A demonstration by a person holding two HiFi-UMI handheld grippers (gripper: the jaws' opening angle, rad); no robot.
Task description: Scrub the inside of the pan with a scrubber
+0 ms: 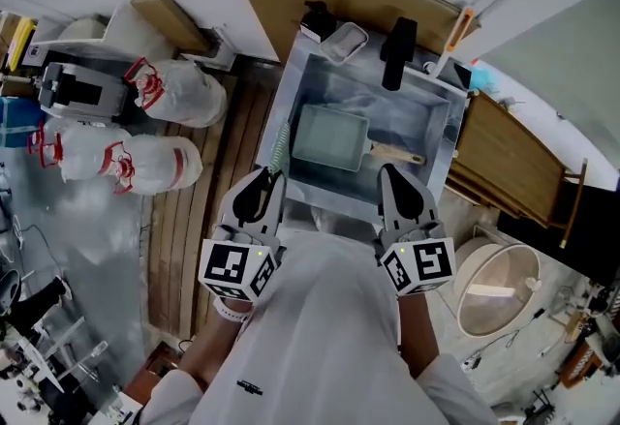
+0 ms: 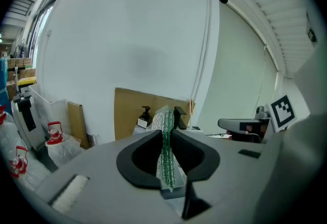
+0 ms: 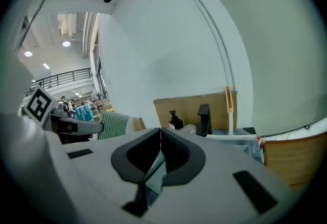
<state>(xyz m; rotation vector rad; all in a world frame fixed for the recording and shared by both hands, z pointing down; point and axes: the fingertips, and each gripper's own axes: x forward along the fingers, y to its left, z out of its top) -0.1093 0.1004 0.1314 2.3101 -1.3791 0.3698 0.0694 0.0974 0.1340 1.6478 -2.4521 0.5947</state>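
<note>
Here the steel sink (image 1: pixel 431 123) holds the square pan (image 1: pixel 329 139) flat, just beyond both grippers. The left gripper (image 1: pixel 274 179) is clamped on the green scrubber (image 1: pixel 281 150), just left of the pan. The right gripper (image 1: pixel 390 176), jaws together and empty, hovers near the pan's handle (image 1: pixel 397 155).

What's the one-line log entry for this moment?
left gripper: shut on scrubber | right gripper: shut, empty | pan: in sink, untouched | scrubbing: not yet begun
</note>
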